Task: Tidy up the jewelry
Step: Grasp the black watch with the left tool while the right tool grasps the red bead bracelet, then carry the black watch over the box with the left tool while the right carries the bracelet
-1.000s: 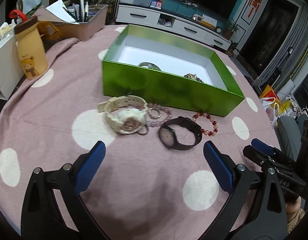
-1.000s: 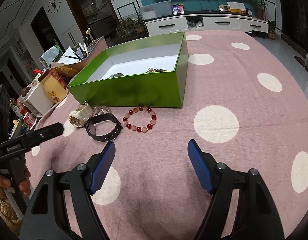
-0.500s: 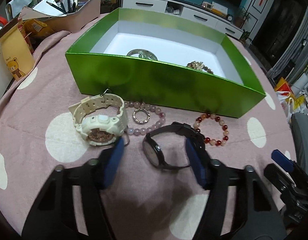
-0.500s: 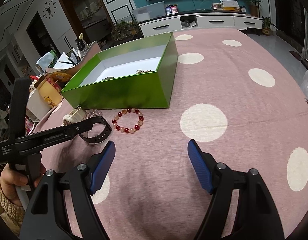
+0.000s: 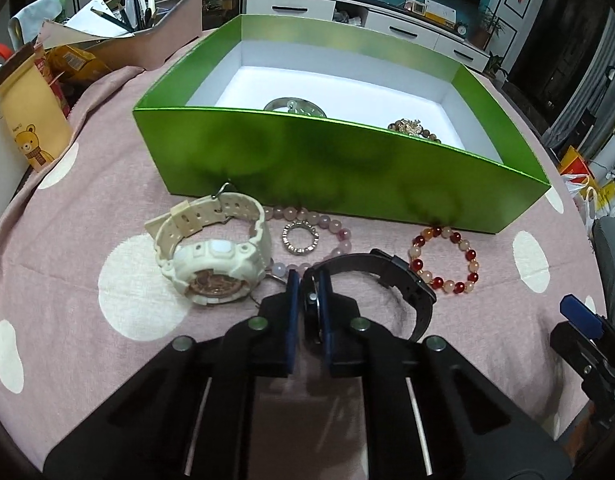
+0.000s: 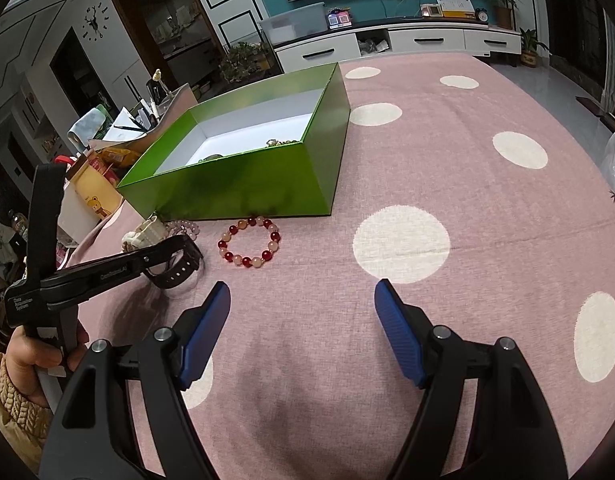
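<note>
My left gripper (image 5: 307, 280) is shut on the face of a black watch (image 5: 391, 276) that lies on the pink tablecloth in front of an open green box (image 5: 327, 160). Beside it lie a cream watch (image 5: 215, 252), a small ring (image 5: 300, 237), a pale pink bead bracelet (image 5: 331, 228) and a red bead bracelet (image 5: 447, 260). The box holds a green piece (image 5: 293, 106) and a gold-brown piece (image 5: 411, 126). My right gripper (image 6: 301, 312) is open and empty above the cloth, right of the black watch (image 6: 179, 268) and near the red bracelet (image 6: 249, 242).
A yellow bear carton (image 5: 31, 120) and a tray of pens and papers (image 5: 135, 20) stand at the far left. The polka-dot tablecloth (image 6: 447, 200) stretches to the right of the green box (image 6: 243, 184). The table edge lies behind the box.
My left gripper moved forward and down and closed on the black watch's face. My right gripper stayed open and drew slightly nearer to the red bracelet.
</note>
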